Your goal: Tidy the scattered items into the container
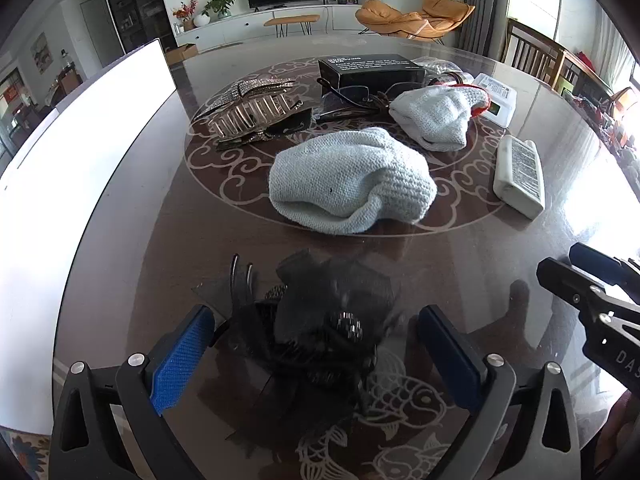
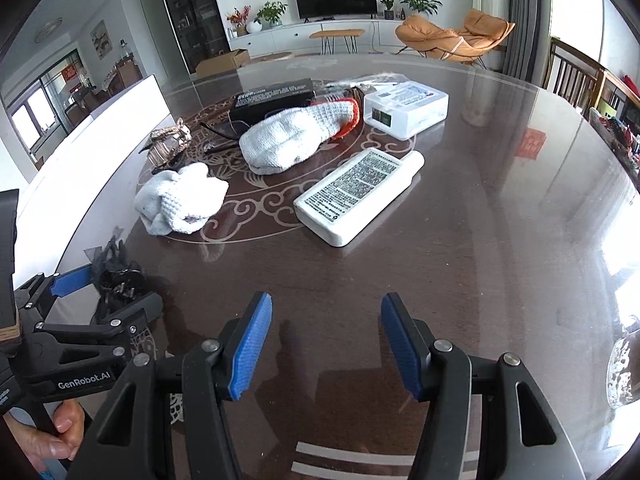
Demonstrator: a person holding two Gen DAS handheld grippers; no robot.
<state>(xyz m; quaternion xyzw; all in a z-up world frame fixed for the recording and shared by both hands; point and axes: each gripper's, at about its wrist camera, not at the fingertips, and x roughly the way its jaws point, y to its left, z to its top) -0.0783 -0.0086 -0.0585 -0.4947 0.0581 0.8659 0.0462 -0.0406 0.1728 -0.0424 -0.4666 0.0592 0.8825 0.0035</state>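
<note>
While the left gripper (image 1: 316, 344) stands wide open with the black hair clip (image 1: 316, 320) right between its fingers, close slowly around the firm middle, not the soft net. To its right, the right gripper (image 2: 326, 344) waits part open, holding nothing.

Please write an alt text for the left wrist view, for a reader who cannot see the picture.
The open left hand-held gripper straddles a black hair accessory on a dark patterned table, its pads not touching it. Farther back lie two knit gloves, a hair claw, glasses and a black box; a white container stands at left.
</note>
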